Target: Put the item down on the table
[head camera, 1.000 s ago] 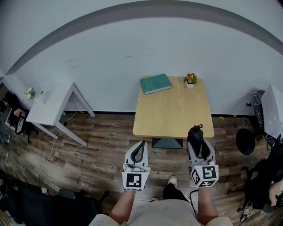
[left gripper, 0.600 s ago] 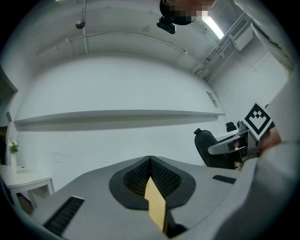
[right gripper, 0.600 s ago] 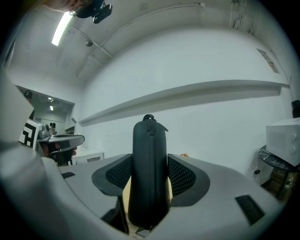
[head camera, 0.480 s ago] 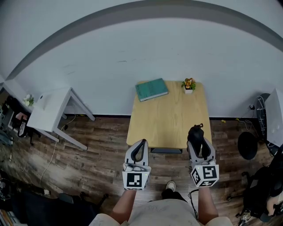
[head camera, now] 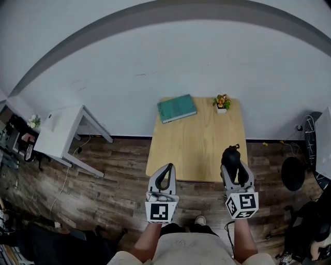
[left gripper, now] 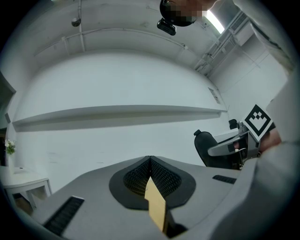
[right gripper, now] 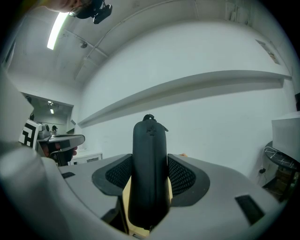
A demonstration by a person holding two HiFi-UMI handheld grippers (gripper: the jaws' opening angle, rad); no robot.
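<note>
The room is bright and evenly lit, and the shadows are soft and weak. A long ceiling lamp glares pure white in the right gripper view, and a second lamp does so in the left gripper view. The white wall is pale with little contrast. The wide lenses bend the grey band on it into an arc. Both gripper views turn black at their corners. The black case, close to the lens, looks slightly soft and shows little detail.
</note>
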